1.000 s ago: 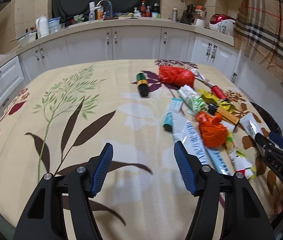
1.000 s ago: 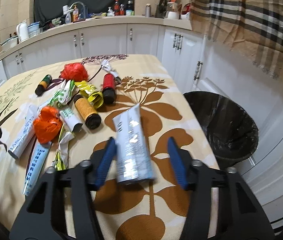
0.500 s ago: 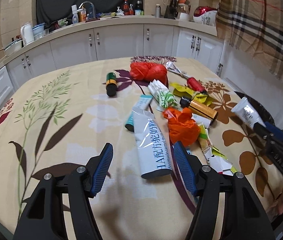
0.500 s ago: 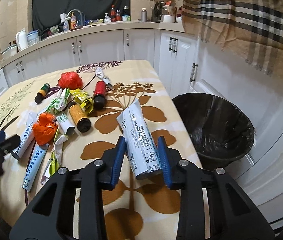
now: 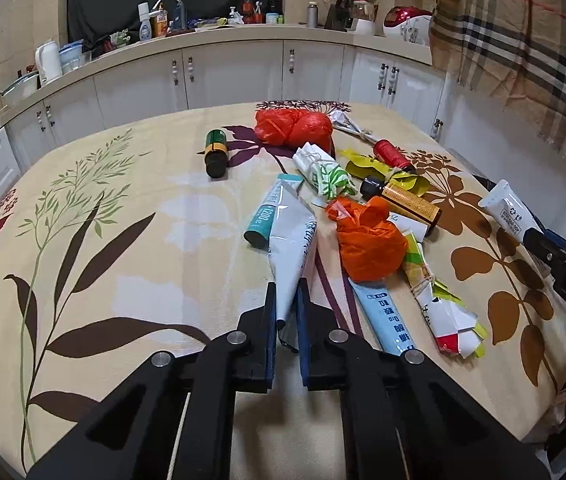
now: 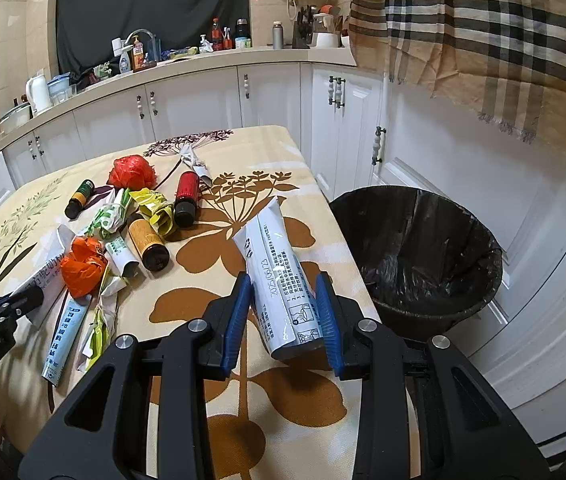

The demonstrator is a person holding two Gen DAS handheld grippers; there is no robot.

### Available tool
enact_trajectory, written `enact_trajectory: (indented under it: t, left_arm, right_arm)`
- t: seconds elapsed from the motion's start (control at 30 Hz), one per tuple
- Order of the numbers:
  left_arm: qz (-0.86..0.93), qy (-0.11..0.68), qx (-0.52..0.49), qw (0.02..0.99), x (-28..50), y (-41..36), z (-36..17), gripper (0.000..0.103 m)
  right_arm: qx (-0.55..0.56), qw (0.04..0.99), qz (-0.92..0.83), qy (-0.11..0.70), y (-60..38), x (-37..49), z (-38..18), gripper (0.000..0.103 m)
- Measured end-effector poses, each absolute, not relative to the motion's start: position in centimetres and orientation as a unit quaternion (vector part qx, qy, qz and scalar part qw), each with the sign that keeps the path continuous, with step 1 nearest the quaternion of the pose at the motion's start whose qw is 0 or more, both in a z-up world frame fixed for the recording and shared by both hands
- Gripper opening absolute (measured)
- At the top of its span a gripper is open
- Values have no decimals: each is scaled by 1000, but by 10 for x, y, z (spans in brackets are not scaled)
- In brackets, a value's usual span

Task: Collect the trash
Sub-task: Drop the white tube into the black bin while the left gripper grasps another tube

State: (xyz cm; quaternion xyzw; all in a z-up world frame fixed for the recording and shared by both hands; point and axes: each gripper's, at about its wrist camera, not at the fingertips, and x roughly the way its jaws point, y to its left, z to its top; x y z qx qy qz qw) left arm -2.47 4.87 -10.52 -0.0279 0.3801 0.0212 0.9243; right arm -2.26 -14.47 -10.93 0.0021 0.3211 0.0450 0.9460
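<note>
Carrying trash: right gripper (image 6: 283, 312) clamping a white tube (image 6: 273, 276), left gripper (image 5: 286, 312) pinching another tube's flat end (image 5: 293, 248); next, swinging right over the black-lined bin (image 6: 415, 256).

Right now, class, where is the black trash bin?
In the right wrist view the black trash bin stands on the floor at the table's right edge, below the white cabinets, just right of the tube in the right tongs.
</note>
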Motion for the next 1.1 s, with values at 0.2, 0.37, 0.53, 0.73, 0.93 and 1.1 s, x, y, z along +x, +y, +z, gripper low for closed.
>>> enact_trajectory:
  t: [0.2, 0.37, 0.53, 0.73, 0.93, 1.1]
  left_arm:
    - [30, 364, -27, 930, -30, 53, -97, 8]
    - [31, 340, -21, 940, -33, 52, -79, 8]
    - [15, 318, -13, 948, -27, 39, -63, 8]
    - [-20, 307, -14, 952, -5, 15, -51, 8]
    - [-58, 287, -9, 956, 26, -22, -36, 8]
    - [-91, 275, 2, 957, 52, -64, -31, 8]
  right_arm:
    - [2, 947, 46, 318, -143, -23, -107, 32]
    - [6, 951, 39, 307, -146, -24, -98, 32]
    - [9, 957, 18, 290, -158, -21, -86, 32]
    - [6, 962, -18, 273, -177, -12, -75, 32]
    - [-1, 965, -61, 257, -198, 5, -68, 32]
    - [1, 964, -90, 251, -218, 22, -65, 32]
